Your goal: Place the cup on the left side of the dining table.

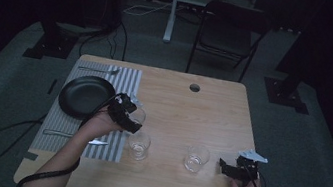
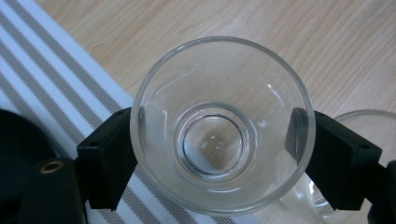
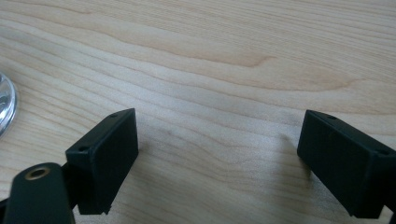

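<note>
My left gripper [image 1: 127,113] is shut on a clear empty glass [image 1: 137,115] at the right edge of the striped placemat [image 1: 121,79]. In the left gripper view the glass [image 2: 219,88] is seen from above, with a black jaw pressed against each side of its wall. Whether it stands on the table or hangs just above it I cannot tell. A second glass [image 1: 139,145] stands just in front of it, its rim [image 2: 369,116] close by. A third glass [image 1: 196,157] stands to the right. My right gripper [image 1: 223,167] rests open right of that glass, with bare wood between its jaws [image 3: 217,140].
A black plate [image 1: 84,94] lies on the placemat, with a fork [image 1: 100,70] behind it and a knife [image 1: 74,136] in front. The wooden table [image 1: 187,112] has a cable hole [image 1: 195,87] at the back. A folding chair [image 1: 227,32] stands beyond the table.
</note>
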